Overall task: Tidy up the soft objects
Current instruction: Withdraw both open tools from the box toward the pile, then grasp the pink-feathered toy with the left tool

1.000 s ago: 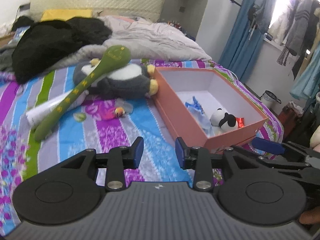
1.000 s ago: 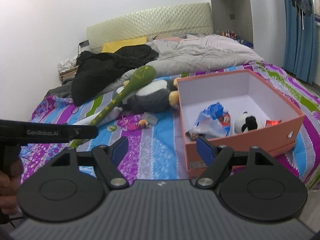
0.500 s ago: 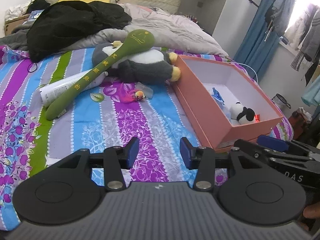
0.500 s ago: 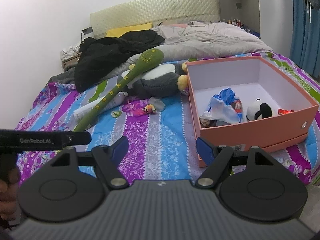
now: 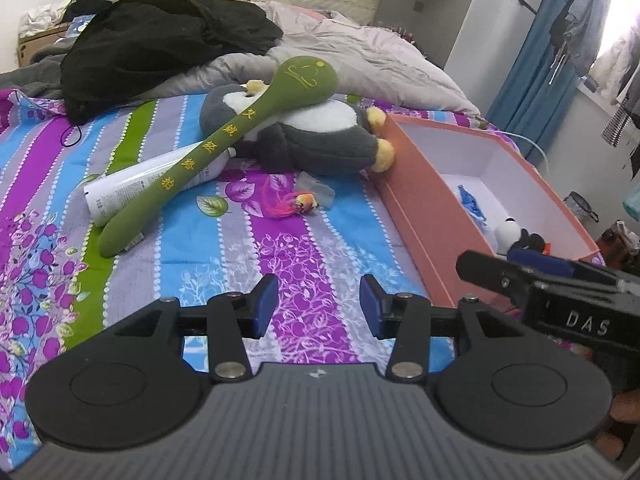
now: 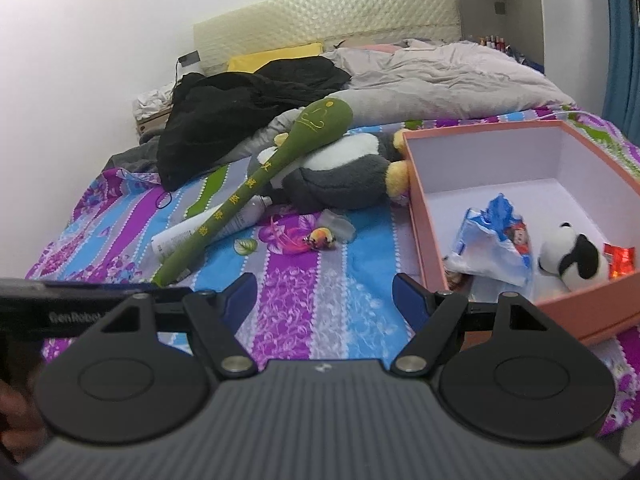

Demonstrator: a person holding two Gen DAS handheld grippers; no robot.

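Penguin plush [image 5: 312, 136] lies well beyond empty, parted left gripper [image 5: 318, 306].

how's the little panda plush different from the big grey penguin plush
The panda plush sits inside the pink box; the penguin plush lies on the striped bedspread outside it, against the box's wall. The panda is far smaller. The panda is black and white; the penguin is grey and white with yellow feet. A green plush stick rests across the penguin only. Both are soft toys.
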